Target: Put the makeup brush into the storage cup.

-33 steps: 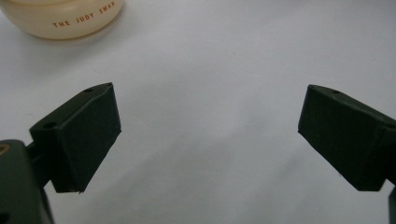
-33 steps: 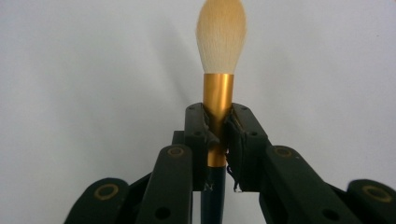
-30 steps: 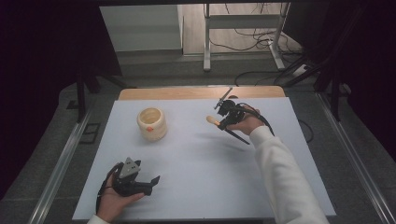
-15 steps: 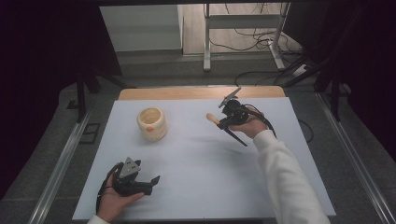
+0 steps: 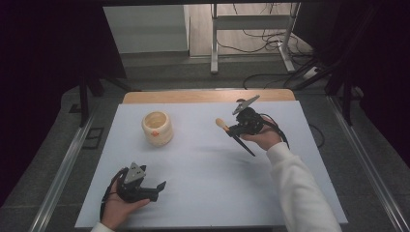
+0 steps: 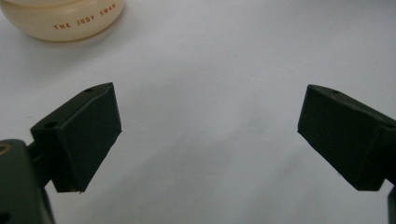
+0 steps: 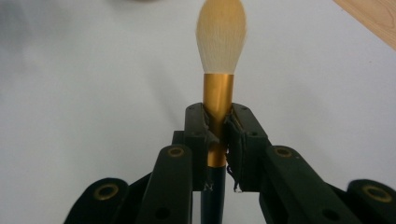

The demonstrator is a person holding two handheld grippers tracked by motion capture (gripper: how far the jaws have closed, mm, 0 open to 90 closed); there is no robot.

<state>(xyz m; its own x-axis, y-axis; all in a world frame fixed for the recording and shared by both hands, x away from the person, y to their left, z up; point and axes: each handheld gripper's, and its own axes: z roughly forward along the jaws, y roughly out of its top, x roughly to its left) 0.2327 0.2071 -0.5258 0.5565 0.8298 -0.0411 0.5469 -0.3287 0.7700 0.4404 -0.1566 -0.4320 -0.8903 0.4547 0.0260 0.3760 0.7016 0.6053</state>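
The right claw is clamped on the gold ferrule of a brush, held above the desk right of the jar. To seat it well, bring it over the jar mouth and lower it in slowly. The left claw rests near, jaws apart, empty. The jar reads "THE JUDY SWAN".

Pale cream bristles, gold ferrule and black handle on the brush pinched between the black pads of the right gripper. Cream-coloured jar with reddish-brown lettering beyond the black left gripper, up and to the left of its jaws. Plain white table cover beneath both grippers, light wood edge beyond. White sleeve behind the right gripper.
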